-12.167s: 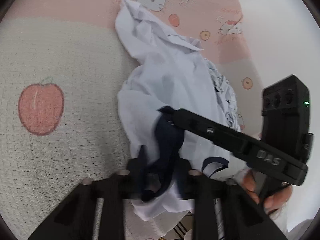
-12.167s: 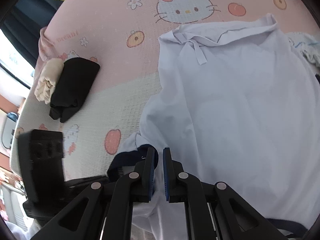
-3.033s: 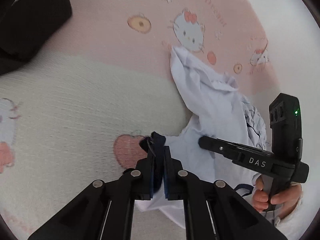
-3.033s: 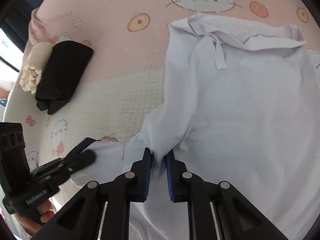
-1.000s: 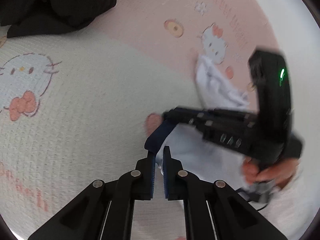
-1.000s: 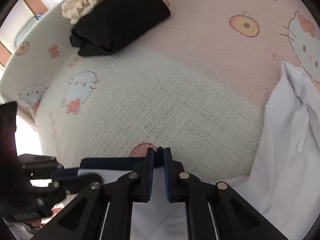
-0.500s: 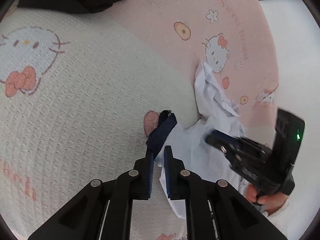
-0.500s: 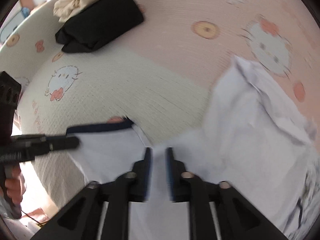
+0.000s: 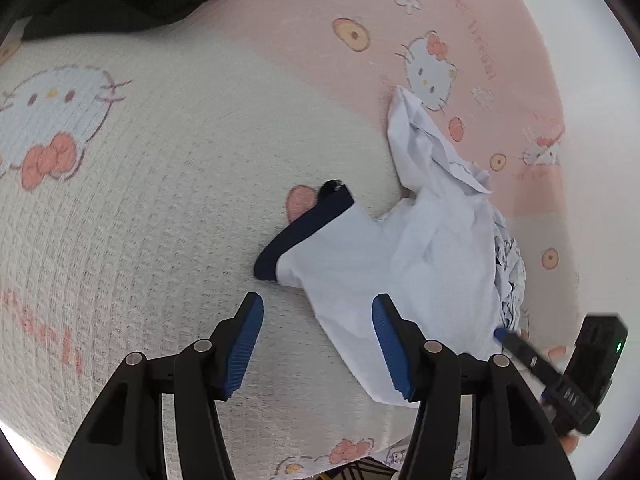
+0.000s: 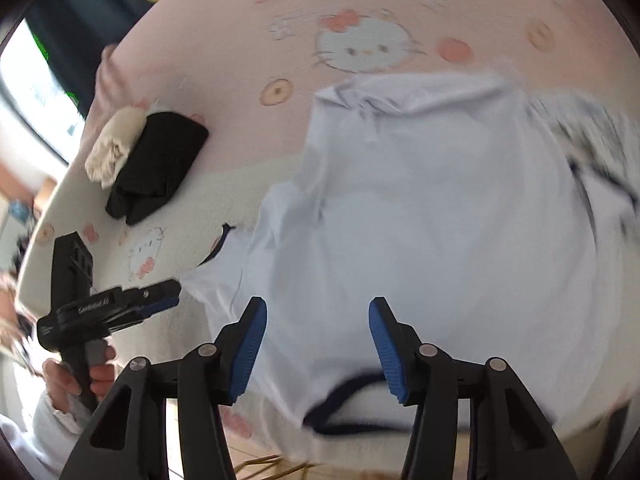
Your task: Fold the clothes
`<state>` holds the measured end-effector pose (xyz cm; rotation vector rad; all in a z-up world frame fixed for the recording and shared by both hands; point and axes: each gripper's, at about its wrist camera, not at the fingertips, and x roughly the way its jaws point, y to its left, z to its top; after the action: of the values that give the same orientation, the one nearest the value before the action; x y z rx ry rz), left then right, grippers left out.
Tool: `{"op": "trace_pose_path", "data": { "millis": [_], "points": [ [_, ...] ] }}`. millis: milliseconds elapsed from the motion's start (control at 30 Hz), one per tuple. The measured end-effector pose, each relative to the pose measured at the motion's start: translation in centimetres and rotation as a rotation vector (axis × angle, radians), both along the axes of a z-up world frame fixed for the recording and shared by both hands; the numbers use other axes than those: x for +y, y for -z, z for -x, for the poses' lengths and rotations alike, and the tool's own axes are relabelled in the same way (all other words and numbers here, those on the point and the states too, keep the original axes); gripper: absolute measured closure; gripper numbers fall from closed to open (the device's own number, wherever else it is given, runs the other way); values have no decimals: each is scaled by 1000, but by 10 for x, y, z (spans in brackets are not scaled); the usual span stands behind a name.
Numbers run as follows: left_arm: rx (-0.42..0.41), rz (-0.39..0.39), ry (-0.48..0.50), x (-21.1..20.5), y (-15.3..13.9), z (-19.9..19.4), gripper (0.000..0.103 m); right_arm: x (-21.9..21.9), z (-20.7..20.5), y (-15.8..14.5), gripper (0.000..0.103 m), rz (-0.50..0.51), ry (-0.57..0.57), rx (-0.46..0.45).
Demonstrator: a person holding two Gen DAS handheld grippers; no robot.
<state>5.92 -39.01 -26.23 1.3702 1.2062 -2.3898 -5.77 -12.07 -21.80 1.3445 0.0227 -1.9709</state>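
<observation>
A white shirt (image 9: 436, 248) lies along the frame's right side, its navy-cuffed sleeve (image 9: 304, 228) pointing left, while left gripper (image 9: 318, 344) and right gripper (image 10: 316, 344) are opening, holding nothing.

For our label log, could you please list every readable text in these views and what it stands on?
"Dream": pink lettering on the blanket; the word before it is blurred.
White print on the left tongs: too small to read.
Label on the right tongs: blurred.
</observation>
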Motion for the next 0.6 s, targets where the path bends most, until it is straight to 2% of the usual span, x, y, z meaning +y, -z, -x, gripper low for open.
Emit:
{"op": "trace_pose_path", "data": {
  "millis": [267,367,500,600],
  "points": [
    [-15,-23,16,2,5,5,49,22,-44,29,50,-16,74,-77],
    [-13,-45,17,1,7,4,49,33,-53,36,50,2,159,-118],
    [-16,-52,19,1,10,6,49,57,-58,50,50,226,318,-319],
    [-23,-59,32,0,13,9,49,63,-66,62,50,293,385,-403]
  ]
}}
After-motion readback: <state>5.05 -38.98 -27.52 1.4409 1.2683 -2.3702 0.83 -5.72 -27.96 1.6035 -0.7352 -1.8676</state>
